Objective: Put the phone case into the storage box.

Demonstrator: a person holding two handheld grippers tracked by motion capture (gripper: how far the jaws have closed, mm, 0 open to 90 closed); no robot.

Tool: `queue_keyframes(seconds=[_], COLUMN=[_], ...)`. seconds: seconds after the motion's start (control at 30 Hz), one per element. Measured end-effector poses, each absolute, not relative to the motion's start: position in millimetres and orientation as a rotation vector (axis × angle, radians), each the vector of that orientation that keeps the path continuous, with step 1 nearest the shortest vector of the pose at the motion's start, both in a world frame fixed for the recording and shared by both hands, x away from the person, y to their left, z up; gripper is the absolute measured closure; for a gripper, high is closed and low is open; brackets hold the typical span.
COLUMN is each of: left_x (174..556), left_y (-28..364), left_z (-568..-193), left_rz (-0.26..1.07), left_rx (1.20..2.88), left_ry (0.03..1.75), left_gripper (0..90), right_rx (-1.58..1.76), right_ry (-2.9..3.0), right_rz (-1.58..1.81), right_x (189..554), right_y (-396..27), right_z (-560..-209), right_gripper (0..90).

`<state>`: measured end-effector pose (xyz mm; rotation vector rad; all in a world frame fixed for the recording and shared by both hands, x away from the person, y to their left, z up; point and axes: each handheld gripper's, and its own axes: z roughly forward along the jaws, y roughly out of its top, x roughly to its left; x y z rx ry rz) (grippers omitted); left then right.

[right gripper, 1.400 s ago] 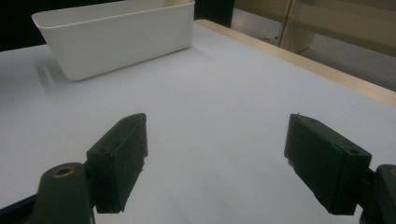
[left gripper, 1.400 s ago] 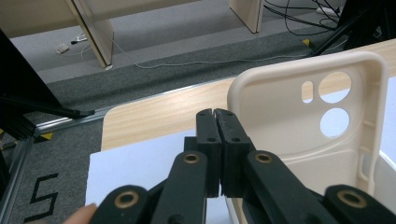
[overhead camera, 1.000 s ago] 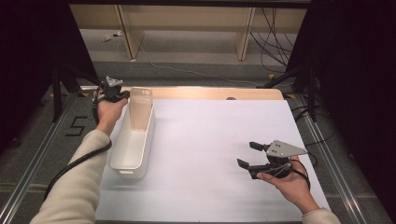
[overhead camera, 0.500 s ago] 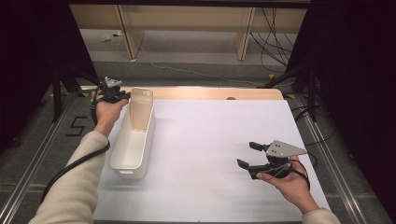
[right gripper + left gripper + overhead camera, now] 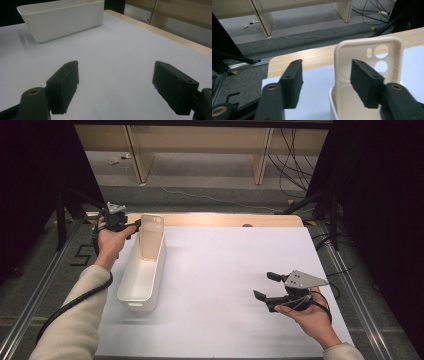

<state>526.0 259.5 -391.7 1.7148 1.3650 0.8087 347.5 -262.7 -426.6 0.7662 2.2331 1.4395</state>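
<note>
Letting go at the far end of the white bin [image 5: 142, 277]: my left gripper [image 5: 134, 229] has just been opening its jaws, and in the left gripper view they stand apart with a clear gap. The cream phone case [image 5: 367, 75] stands upright inside the bin's far end, leaning there on its own. One jaw sits in front of the case's near face, the other out over the table [image 5: 225, 270] to the side; neither pad presses on it, as far as I can tell.

My right gripper [image 5: 270, 287] rests low over the white sheet on the near right side, well apart from the bin, jaws spread wide with nothing between them.

Notes for doing the release well:
- Widen the left jaws fully before pulling the hand away, so no pad drags the case's thin edge.
- Back out along the line the jaws point, away from the case, not sideways; a sideways sweep would likely tip it.
- Watch the lean. The case looks propped against the bin's end wall, so a light knock could drop it flat or over the rim.
- Mind the trailing cable near the bin's left wall; a snag there could shift the bin.
- Keep the right gripper parked where it is.
</note>
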Motion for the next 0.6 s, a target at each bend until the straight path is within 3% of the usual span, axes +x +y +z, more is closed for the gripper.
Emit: queue_keyframes(seconds=[0.23,0.6], left_x=[518.2,505.6], left_y=[257.5,253.2], left_z=[-387.8,-384.2], left_rz=[0.798,0.783], left_rx=[1.684,1.724], left_ry=[1.362,1.319], left_gripper=[23.7,15.6], right_rx=[0.771,0.768], right_ry=[2.235,2.237], right_rz=[1.439,1.438], right_x=[347.7,348.0], right_y=[-262.6,-262.1], right_z=[-426.6,-427.2], right_gripper=[22.4,22.3])
